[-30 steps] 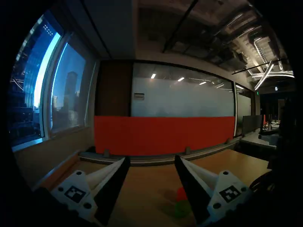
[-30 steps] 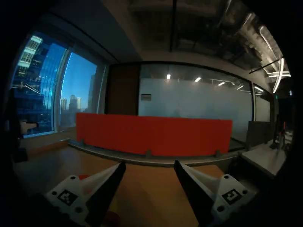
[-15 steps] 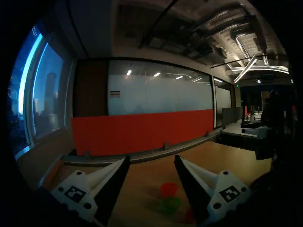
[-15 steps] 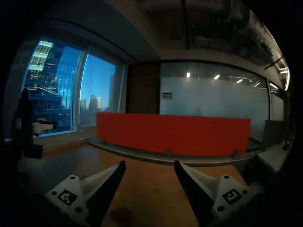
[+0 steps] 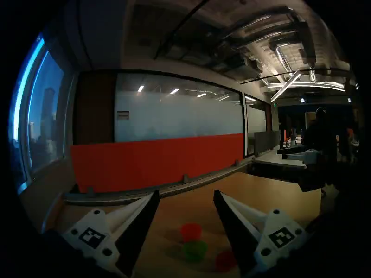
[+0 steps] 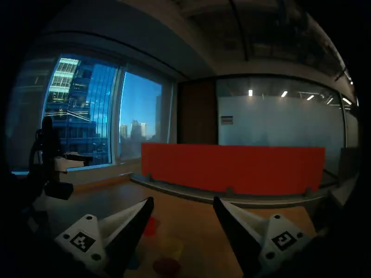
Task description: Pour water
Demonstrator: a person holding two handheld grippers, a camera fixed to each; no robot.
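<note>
Wooden bench (image 5: pixel 278 192) carries an orange cup (image 5: pixel 191 230), a green cup (image 5: pixel 195 250) and a red cup (image 5: pixel 225 260), grouped ahead of the left tongs (image 5: pixel 185 194). Both left tongs and right tongs (image 6: pixel 182 200) stand wide open, gripping nothing. Text on the wall sign (image 5: pixel 123 115) is unreadable.

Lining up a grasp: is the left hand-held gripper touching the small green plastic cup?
Apart. The left gripper view shows wooden tabletop between the small green plastic cup and both fingers of the left hand-held gripper.

Left gripper (image 5: pixel 185 192) and right gripper (image 6: pixel 182 198) (both empty), jaws apart.
</note>
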